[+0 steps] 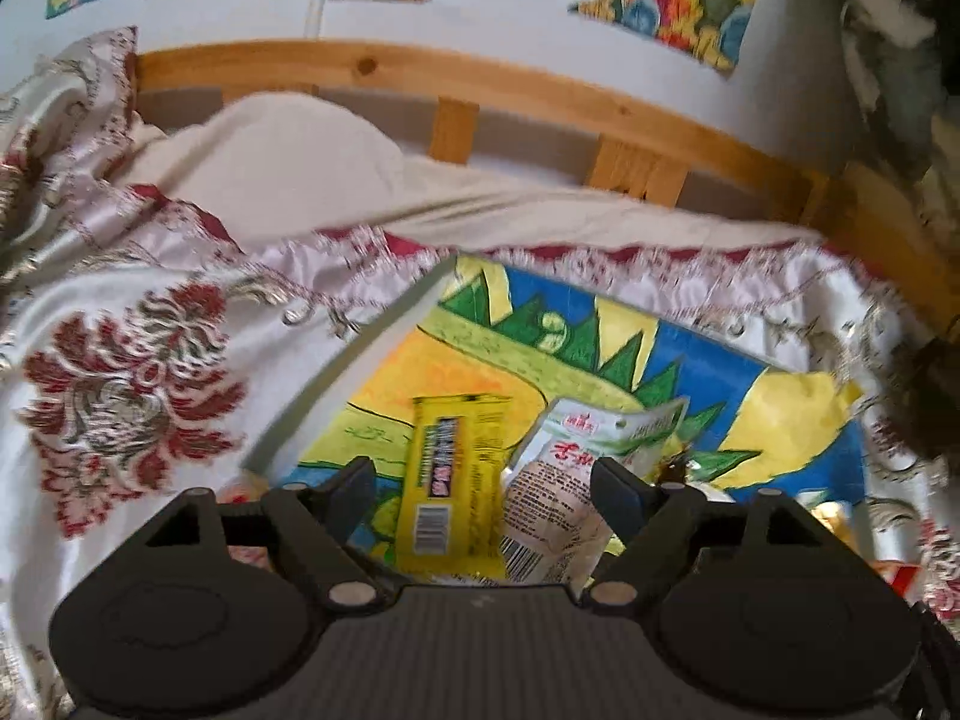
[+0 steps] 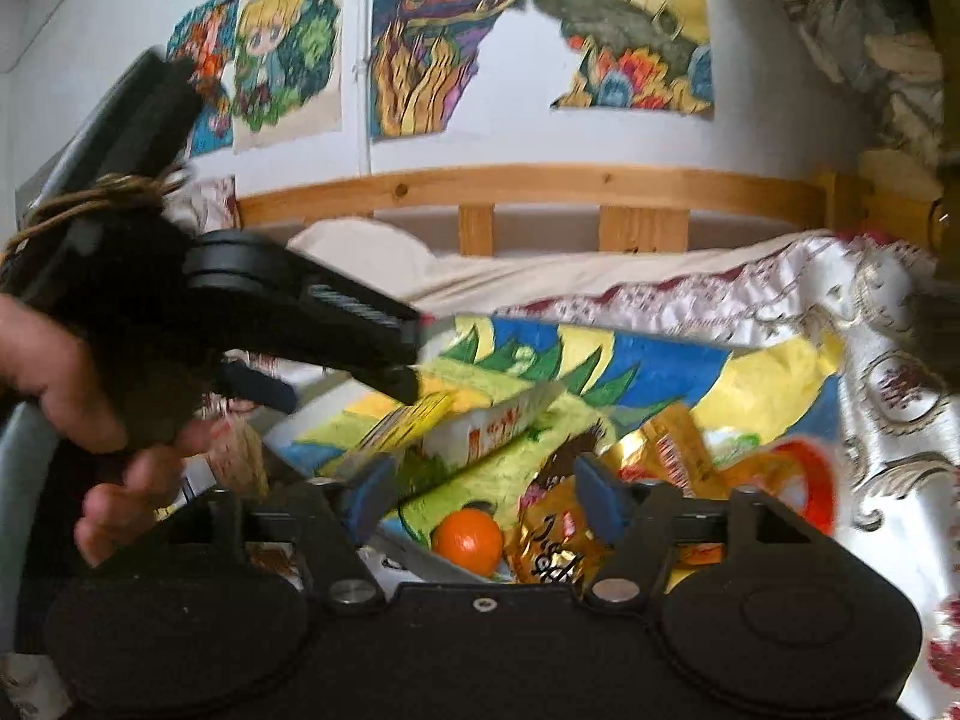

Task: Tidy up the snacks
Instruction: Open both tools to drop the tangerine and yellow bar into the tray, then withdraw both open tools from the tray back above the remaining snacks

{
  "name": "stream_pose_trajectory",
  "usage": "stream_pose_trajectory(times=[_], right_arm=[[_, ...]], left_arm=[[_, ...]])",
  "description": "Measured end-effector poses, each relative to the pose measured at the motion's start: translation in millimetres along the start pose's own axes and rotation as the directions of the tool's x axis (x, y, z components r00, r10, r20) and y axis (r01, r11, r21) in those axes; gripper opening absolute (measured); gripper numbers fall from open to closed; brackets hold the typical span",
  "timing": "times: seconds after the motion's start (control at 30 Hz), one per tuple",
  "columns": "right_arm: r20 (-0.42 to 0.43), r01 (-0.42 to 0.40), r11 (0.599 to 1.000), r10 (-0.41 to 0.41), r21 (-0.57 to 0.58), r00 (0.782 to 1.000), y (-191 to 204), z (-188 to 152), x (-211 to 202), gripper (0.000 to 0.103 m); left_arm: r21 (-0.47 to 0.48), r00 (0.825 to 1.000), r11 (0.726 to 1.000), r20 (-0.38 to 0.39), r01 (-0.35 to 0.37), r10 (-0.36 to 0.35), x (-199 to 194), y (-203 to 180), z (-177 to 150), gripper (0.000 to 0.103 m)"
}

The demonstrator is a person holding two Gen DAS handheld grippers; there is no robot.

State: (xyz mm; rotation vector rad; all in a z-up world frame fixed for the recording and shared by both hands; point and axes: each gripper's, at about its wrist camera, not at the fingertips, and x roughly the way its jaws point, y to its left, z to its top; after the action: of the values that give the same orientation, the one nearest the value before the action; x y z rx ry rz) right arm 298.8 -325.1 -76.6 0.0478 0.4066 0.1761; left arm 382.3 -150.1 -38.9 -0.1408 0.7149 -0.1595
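The left gripper (image 1: 483, 489) hangs with its jaws spread over a flat yellow snack packet (image 1: 453, 480) and a white printed pouch (image 1: 567, 498), seemingly touching neither. Both lie side by side on a colourful painted sheet (image 1: 660, 354) spread over a floral satin bedcover (image 1: 138, 372).

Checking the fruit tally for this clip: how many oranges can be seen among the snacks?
1. The orange sits low in the right wrist view, between that gripper's fingers, left of the gold snack packet. More could be hidden under the packets; the left wrist view shows none.
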Motion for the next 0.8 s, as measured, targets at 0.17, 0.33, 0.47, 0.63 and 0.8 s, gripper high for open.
stream_pose_trajectory(times=[0.17,0.33,0.47,0.63,0.8], right_arm=[[0.082,0.038,0.999,-0.041,0.039,0.996,-0.5,12.4,-37.6,0.089],[0.150,0.064,0.997,-0.070,0.048,0.986,3.9,23.8,-73.4,0.100],[0.195,0.070,0.996,-0.080,0.058,0.978,13.6,29.0,-104.9,0.102],[0.230,0.081,0.995,-0.093,0.061,0.969,31.6,28.0,-142.7,0.102],[0.254,0.082,0.993,-0.100,0.081,0.962,49.8,19.0,-180.4,0.102]], left_arm=[[0.007,0.997,1.000,0.080,-0.008,0.007,-49.4,12.1,-1.6,0.096],[-0.001,0.985,1.000,0.173,-0.019,0.019,-101.5,25.5,-11.0,0.102],[-0.024,0.975,1.000,0.221,-0.001,0.006,-141.2,37.2,-25.0,0.102],[-0.056,0.970,0.998,0.243,0.019,-0.004,-183.7,53.6,-47.2,0.102],[-0.045,0.967,0.999,0.253,0.001,0.011,-216.4,69.7,-65.4,0.102]])
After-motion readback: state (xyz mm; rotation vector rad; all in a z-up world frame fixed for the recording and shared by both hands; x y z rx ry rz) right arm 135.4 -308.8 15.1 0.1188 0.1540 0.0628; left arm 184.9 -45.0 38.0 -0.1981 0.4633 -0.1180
